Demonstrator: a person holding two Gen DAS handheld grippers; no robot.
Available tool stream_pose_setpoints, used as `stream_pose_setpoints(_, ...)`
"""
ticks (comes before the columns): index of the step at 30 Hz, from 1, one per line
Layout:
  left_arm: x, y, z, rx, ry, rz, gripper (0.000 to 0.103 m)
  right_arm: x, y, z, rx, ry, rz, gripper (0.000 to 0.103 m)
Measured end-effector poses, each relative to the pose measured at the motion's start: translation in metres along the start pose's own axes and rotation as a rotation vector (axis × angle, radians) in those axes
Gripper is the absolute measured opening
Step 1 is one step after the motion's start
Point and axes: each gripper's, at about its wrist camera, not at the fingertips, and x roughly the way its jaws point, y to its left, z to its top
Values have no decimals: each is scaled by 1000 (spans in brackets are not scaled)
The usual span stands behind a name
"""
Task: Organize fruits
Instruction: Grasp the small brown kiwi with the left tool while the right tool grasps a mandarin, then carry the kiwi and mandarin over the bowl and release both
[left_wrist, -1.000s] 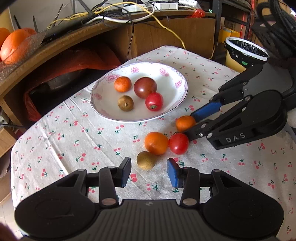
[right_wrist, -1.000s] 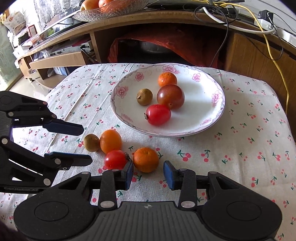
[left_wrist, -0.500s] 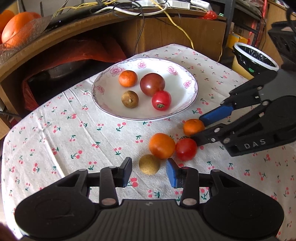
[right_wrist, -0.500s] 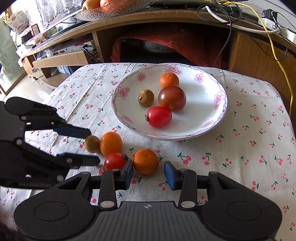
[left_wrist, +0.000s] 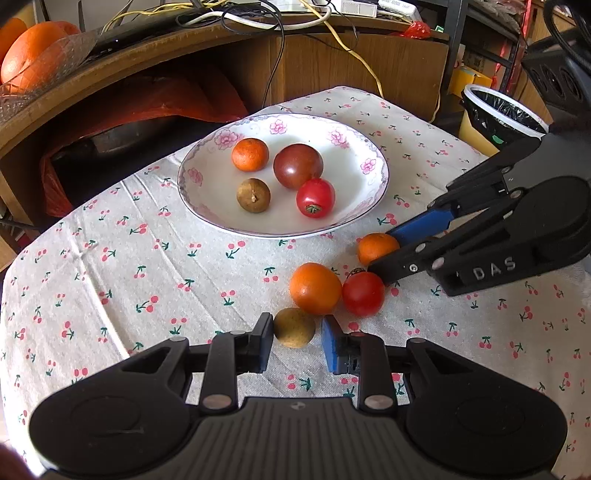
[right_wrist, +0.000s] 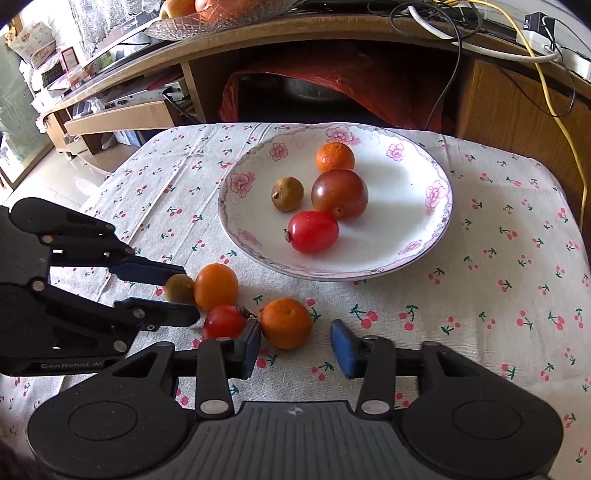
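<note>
Four fruits sit loose on the cherry-print tablecloth (left_wrist: 110, 258), just off the flowered plate's (left_wrist: 369, 192) near rim. Left gripper (left_wrist: 297, 341) closing around the brown longan (left_wrist: 294, 327), pads not quite pressing. Right gripper (right_wrist: 295, 345) closing too, the small mandarin (right_wrist: 286, 323) between its fingers, a gap showing on one side. Orange tomato (left_wrist: 314, 288) and red tomato (left_wrist: 363, 293) wait between them.

Cherry-print tablecloth (left_wrist: 110, 258) — floral plate (left_wrist: 373, 192), four loose fruits (left_wrist: 315, 288)
</note>
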Motion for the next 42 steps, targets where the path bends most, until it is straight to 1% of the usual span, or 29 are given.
stream_pose_setpoints(1, 0, 0, 0, -1, 0, -1, 37, 0, -1, 1, 17, 3, 14, 24)
stream_pose_setpoints(5, -1, 1, 0, -4, -3, 1, 33, -2, -1, 2, 32, 21, 25, 24)
stream_pose_setpoints(7, -3, 1, 1, -5, -3, -7, 33, -4, 0, 0, 24, 29, 24, 23)
stream_pose_setpoints(11, -3, -1, 1, 12, 1, -6, 33, -11, 7, -2, -19, 44, 13, 23)
stream_pose_setpoints(14, 1, -1, 0, 15, 9, 9, 33, -14, 8, -3, -44, 52, 2, 23)
stream_pose_setpoints(17, 1, 0, 0, 12, 7, 9, 33, -10, 6, -5, -50, 65, -21, 24)
stream_pose_setpoints(22, 2, -2, -1, 23, 4, 14, 34, -8, 4, -5, -28, 58, -8, 26)
stream_pose_setpoints(27, 0, -4, -2, 40, 2, 26, 36, -6, 8, -6, -49, 51, -16, 28)
stream_pose_setpoints(29, 0, -3, -2, 37, 3, 27, 37, -6, 8, -6, -49, 54, -19, 28)
stream_pose_setpoints(37, -1, -4, -3, 29, 2, 33, 37, -7, 8, -6, -54, 61, -22, 28)
stream_pose_setpoints(39, -2, -5, -3, 29, 1, 38, 35, -8, 9, -7, -59, 61, -26, 28)
stream_pose_setpoints(40, -2, -6, -4, 29, 0, 39, 35, -8, 10, -7, -61, 60, -31, 26)
stream_pose_setpoints(42, -2, -6, -4, 31, 3, 43, 34, -9, 11, -8, -70, 61, -40, 25)
